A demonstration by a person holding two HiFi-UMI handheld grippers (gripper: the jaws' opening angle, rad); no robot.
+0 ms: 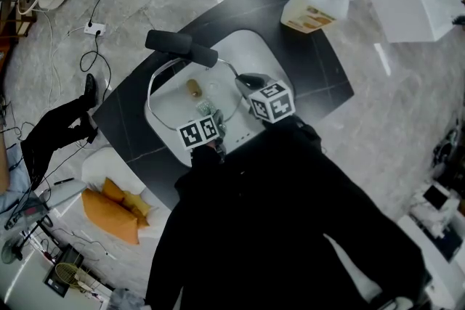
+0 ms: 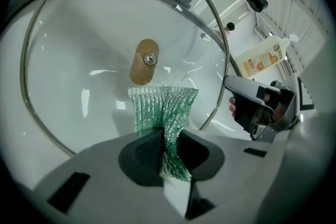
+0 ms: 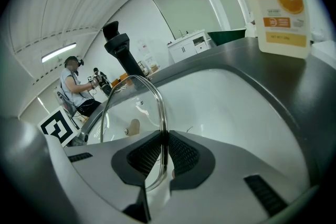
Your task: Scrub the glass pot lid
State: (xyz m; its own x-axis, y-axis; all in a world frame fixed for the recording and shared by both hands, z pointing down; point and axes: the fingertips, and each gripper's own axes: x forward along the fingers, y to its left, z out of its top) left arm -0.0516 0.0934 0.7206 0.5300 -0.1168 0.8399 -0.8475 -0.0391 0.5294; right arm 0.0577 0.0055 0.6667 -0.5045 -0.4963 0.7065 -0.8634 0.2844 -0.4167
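Left claw [image 2: 169, 139] pinches a green scourer [image 2: 163, 105] (against the glass lid [image 2: 79, 60]) — right claw [image 3: 161, 140] clamps its rim.

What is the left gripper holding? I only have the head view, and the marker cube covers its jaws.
Observer: The left gripper is shut on a green mesh cloth, which fans out in front of the glass lid.
Operator: And the right gripper?
Observer: The right gripper has its jaws closed on the lid's metal rim.
Operator: Where is the cloth relative to the knob?
Observer: Its free end spreads just below the tan knob, which has a metal screw at its centre.
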